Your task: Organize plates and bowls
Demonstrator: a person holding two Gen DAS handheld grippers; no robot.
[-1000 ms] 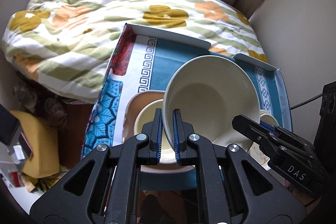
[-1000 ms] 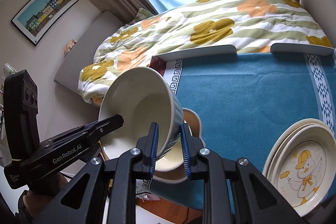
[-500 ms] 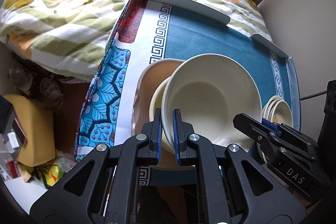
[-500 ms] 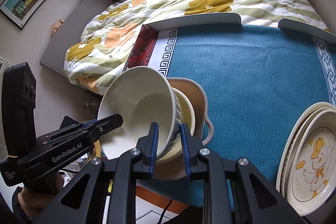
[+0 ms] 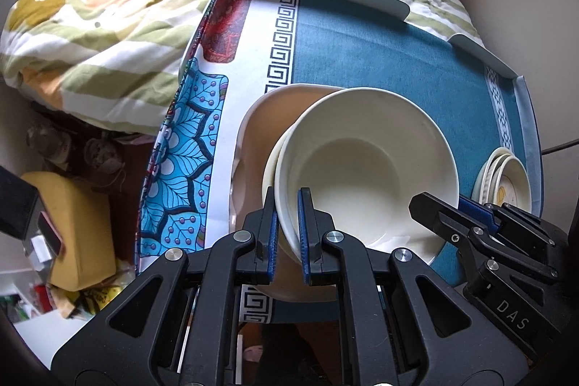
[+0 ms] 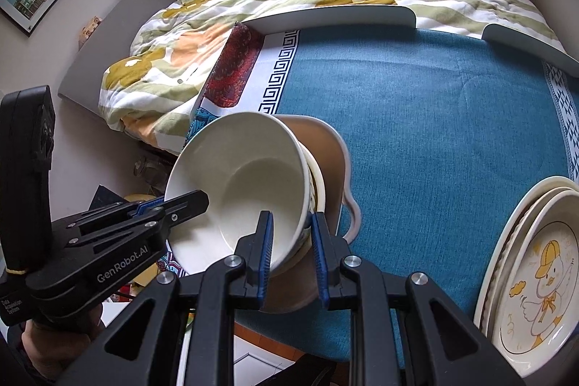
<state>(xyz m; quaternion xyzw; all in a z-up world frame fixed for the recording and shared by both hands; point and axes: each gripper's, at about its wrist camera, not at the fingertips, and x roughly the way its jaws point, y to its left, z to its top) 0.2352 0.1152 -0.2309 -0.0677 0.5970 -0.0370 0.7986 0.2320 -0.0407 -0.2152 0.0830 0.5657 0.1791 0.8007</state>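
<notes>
A large cream bowl is held level just over a smaller cream bowl that sits on a tan handled plate at the table's near left corner. My left gripper is shut on the big bowl's near-left rim. My right gripper is shut on its opposite rim, one finger inside and one outside. A stack of cream plates, the top one with a duck picture, lies at the right edge.
The table wears a teal cloth with a white patterned border and has raised white rails at the back. A bed with a floral quilt lies beyond. Clutter and a yellow box are on the floor at left.
Both grippers have lowered the big bowl from a steep tilt to nearly level, down onto the smaller bowl on the tan plate.
</notes>
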